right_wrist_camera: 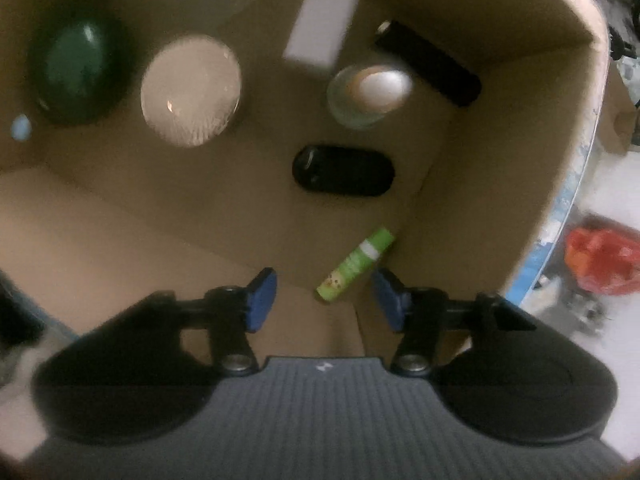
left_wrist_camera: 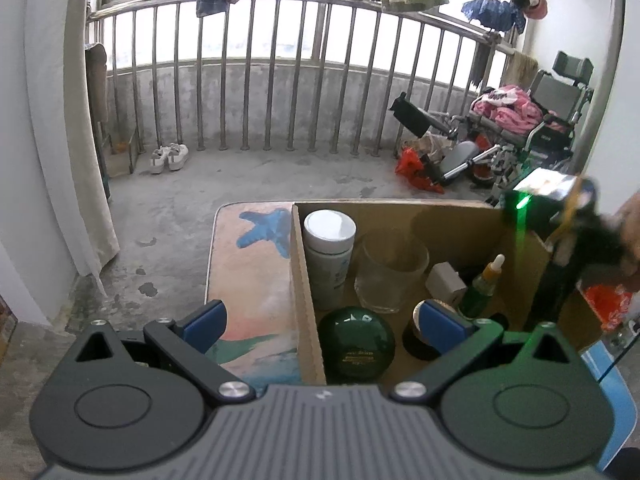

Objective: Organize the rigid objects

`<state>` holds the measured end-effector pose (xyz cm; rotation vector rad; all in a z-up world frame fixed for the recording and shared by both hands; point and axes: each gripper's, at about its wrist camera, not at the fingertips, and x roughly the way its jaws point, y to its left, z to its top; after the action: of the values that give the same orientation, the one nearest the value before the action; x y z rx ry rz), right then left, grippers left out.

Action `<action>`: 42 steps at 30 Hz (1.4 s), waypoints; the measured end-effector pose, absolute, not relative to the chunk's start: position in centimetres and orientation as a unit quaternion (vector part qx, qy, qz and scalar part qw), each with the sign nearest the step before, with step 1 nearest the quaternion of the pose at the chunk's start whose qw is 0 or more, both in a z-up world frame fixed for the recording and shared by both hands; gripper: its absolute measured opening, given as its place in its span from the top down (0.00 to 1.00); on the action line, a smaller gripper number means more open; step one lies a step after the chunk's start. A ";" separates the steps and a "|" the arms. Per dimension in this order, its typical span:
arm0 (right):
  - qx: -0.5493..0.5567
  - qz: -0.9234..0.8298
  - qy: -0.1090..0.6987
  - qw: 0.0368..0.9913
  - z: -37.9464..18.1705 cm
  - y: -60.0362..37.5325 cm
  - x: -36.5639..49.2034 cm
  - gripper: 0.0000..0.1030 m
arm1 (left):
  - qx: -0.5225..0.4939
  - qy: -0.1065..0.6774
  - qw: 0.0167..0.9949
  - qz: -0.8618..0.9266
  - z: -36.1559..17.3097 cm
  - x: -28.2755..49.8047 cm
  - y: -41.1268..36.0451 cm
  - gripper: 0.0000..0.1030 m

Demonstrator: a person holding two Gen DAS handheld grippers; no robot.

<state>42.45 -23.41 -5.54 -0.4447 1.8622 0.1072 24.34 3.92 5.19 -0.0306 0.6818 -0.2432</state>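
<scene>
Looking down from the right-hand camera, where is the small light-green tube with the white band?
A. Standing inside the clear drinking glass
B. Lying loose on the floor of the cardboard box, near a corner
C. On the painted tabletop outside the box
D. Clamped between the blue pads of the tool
B: the small light-green tube with the white band lies tilted on the brown cardboard box floor by a corner, while the right tool stands open above it, pads clear.

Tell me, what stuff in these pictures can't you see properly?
- Green round jar: left wrist view, label print too small to read.
- Black jar: left wrist view, mostly hidden behind a blue finger.
- White block and green tube: right wrist view, smeared by blur, so any markings are unreadable.
- Right gripper: left wrist view, blurred and cut by the edge; its fingers aren't visible there.
</scene>
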 end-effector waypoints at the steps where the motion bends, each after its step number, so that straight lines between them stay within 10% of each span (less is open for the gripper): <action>1: -0.197 0.043 0.805 0.559 -6.3 -22.9 42.5 0.37 | -0.018 0.330 0.936 -0.120 5.3 24.1 4.1 0.00; 23: -0.006 0.061 0.788 0.613 -4.6 -24.4 43.3 0.30 | -0.035 0.318 0.943 -0.097 5.8 22.8 6.1 0.00; 27: -0.047 0.025 0.778 0.626 -4.6 -24.9 42.9 0.54 | -0.026 0.318 0.944 -0.091 5.9 22.4 5.8 0.00; 32: -0.112 0.031 0.723 0.681 -3.3 -23.9 43.0 0.60 | -0.019 0.322 0.943 -0.083 5.9 22.0 5.7 0.00; 42: -0.156 0.082 0.665 0.726 -1.3 -22.8 42.3 0.40 | -0.013 0.368 0.921 -0.125 5.5 22.7 3.2 0.00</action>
<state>42.29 -22.76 -1.33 -0.3447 1.4660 0.1809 22.71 3.24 5.48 -0.0259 0.7557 -0.2561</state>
